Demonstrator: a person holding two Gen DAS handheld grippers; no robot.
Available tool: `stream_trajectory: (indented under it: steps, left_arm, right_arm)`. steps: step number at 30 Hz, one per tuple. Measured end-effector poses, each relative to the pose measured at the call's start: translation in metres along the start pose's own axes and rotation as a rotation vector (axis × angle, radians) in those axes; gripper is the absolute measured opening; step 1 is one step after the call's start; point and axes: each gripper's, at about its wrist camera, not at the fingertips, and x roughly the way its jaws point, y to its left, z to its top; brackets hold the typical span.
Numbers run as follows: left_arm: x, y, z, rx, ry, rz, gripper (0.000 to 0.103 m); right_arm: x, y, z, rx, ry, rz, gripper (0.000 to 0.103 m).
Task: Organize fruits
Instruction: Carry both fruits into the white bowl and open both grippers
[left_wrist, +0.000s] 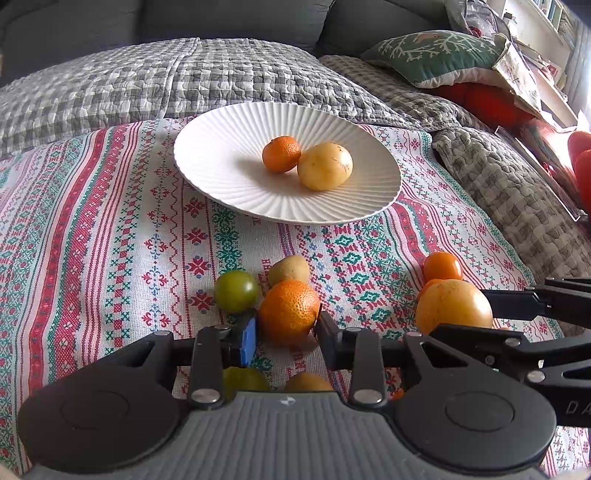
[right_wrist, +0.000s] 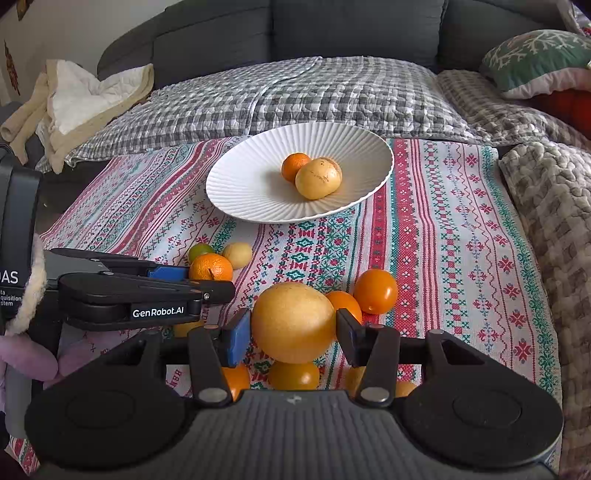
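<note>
Near the plate (left_wrist: 207, 177): two fruits already rest inside.
Left tool (left_wrist: 286, 328): clamped on the mandarin (left_wrist: 289, 310), nearer than the plate.
Right tool (right_wrist: 291, 332): gripping the large yellow fruit (right_wrist: 293, 321).
Risk: round skins may squirt free, scattering the loose fruits (left_wrist: 236, 290) around them.

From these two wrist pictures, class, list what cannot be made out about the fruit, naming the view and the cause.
- Left wrist view: fruits below the left tool are mostly hidden by its body; kind and count unclear.
- Right wrist view: fruits under the right tool are half hidden likewise.
- Right wrist view: the plate's tangerine is partly covered by the yellow fruit.
</note>
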Motion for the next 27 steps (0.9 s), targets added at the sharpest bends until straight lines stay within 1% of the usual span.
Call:
stream_trajectory:
  steps: [5,12,21,27]
  left_arm:
    - [-0.003,-0.001,0.001,0.0,0.017,-0.005,0.025]
    - [-0.015,-0.003,0.0,0.016,0.013,-0.012,0.025]
    - [-0.03,0.0,0.0,0.003,-0.011,-0.023,0.025]
    - [-0.038,0.002,0.005,-0.01,-0.043,-0.031,0.025]
  right_arm:
    - [0.0,0.0,0.001,0.003,-0.004,-0.006,0.046]
    - [-0.001,-0.004,0.002,0.032,-0.011,-0.008,0.046]
    - [-0.007,-0.012,0.005,0.092,-0.039,-0.008,0.046]
    - [-0.012,-0.018,0.01,0.136,-0.074,-0.001,0.046]
